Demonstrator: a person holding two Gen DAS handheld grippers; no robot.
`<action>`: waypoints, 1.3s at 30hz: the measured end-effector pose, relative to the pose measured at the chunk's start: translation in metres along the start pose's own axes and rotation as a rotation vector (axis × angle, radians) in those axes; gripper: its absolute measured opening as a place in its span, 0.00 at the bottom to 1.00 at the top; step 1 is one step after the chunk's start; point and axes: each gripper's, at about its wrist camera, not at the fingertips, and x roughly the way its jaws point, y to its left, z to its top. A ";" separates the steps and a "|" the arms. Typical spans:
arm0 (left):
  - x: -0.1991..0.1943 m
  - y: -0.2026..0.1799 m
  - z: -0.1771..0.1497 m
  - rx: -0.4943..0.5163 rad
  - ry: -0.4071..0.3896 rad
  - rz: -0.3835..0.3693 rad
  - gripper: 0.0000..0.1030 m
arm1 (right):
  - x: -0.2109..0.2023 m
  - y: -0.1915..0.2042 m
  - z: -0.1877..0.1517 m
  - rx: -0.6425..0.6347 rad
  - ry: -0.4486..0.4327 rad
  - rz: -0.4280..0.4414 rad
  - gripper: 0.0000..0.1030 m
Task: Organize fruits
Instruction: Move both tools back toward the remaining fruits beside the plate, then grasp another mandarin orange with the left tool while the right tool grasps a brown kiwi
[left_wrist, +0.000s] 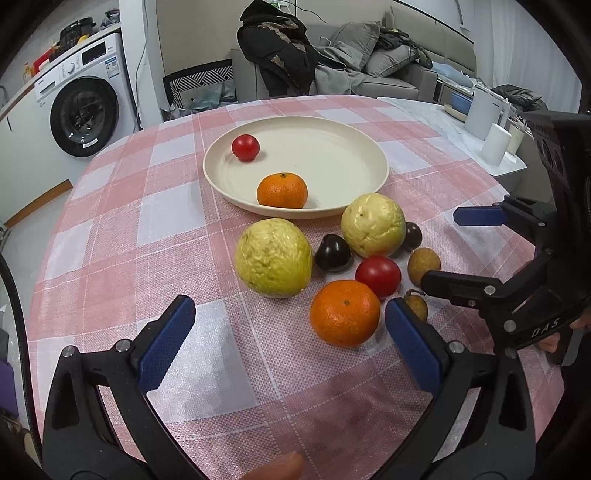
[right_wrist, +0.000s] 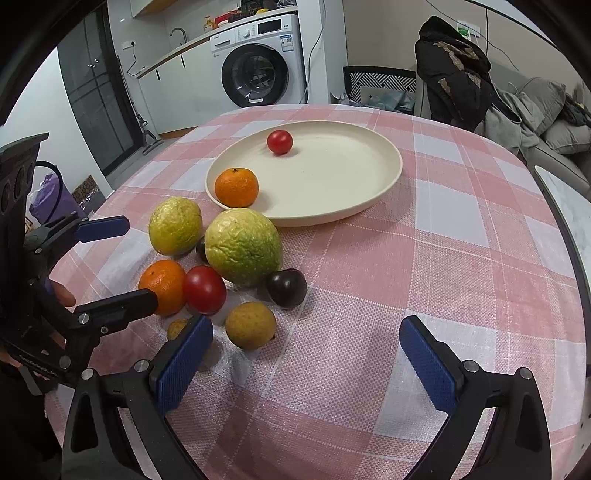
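A cream plate (left_wrist: 351, 147) (right_wrist: 354, 177) on the checked table holds a red tomato (left_wrist: 245, 147) (right_wrist: 279, 141) and an orange (left_wrist: 282, 190) (right_wrist: 236, 187). In front of it lie two yellow-green guavas (left_wrist: 273, 257) (left_wrist: 373, 224) (right_wrist: 242, 246) (right_wrist: 175, 225), an orange (left_wrist: 344, 312) (right_wrist: 162, 286), a red tomato (left_wrist: 378, 276) (right_wrist: 204, 290), two dark plums (left_wrist: 332, 254) (right_wrist: 286, 287) and two small brown longans (left_wrist: 423, 264) (right_wrist: 250, 325). My left gripper (left_wrist: 290, 343) (right_wrist: 122, 262) is open and empty, just before the fruit. My right gripper (right_wrist: 306, 363) (left_wrist: 439, 251) is open and empty, beside the longans.
A pink and white checked cloth (left_wrist: 166, 229) covers the round table. White containers (left_wrist: 495, 144) stand on a marble side surface at the right. A washing machine (right_wrist: 258, 59) and a sofa with clothes (left_wrist: 332, 55) stand beyond the table.
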 end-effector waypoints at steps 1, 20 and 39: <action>0.000 0.000 0.000 0.001 0.003 -0.001 0.99 | 0.001 0.000 0.000 0.001 0.004 -0.003 1.00; 0.008 -0.006 -0.005 0.039 0.054 -0.029 0.95 | 0.006 -0.005 -0.001 0.010 0.021 -0.045 1.00; 0.014 -0.008 -0.009 0.019 0.081 -0.121 0.77 | 0.000 0.012 -0.002 -0.037 0.006 0.098 0.50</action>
